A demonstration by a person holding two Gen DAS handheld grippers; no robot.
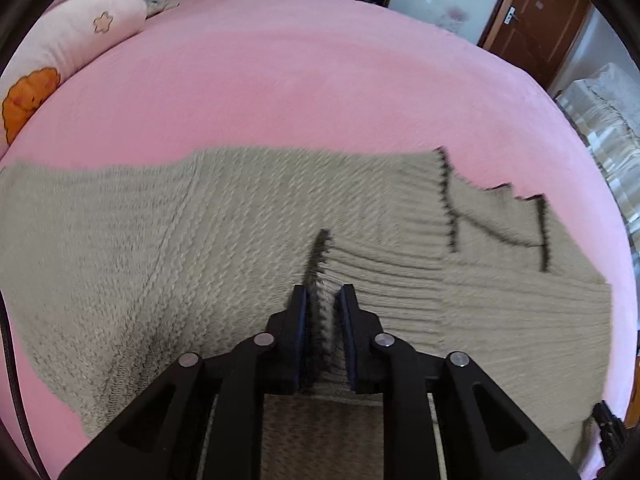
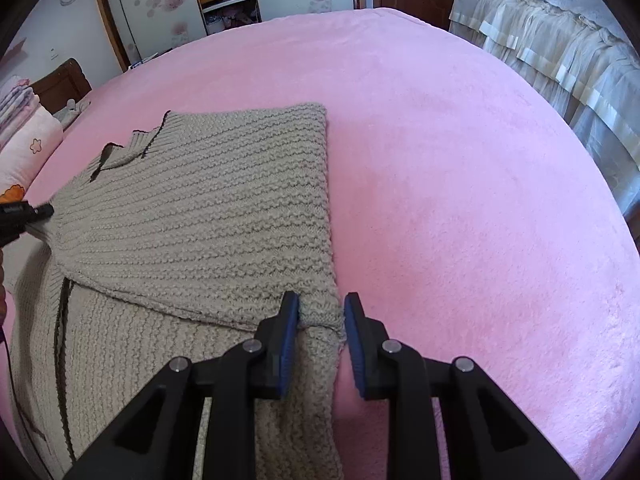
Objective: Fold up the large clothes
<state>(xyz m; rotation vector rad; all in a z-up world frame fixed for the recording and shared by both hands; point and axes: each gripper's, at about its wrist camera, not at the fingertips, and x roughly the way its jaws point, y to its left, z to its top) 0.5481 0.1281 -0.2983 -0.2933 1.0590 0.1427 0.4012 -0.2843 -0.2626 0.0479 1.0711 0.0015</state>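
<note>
A large beige knitted cardigan [image 1: 200,248] with dark trim lies spread on the pink bed [image 1: 280,80]. My left gripper [image 1: 323,300] is shut on its dark-trimmed front edge, with the knit pinched between the blue pads. In the right wrist view the cardigan [image 2: 208,208] has one side folded over the body. My right gripper [image 2: 322,310] straddles the folded corner at the cardigan's right edge, with jaws narrowly apart around the knit. The left gripper's tip [image 2: 36,212] shows at the far left, on the cardigan.
A pink pillow with flower and orange prints [image 1: 60,52] lies at the bed's left. A second bed with a frilled beige cover [image 2: 560,52] stands to the right. Wardrobes and a brown door [image 1: 536,20] line the far wall. Bare pink bedding [image 2: 460,200] lies right of the cardigan.
</note>
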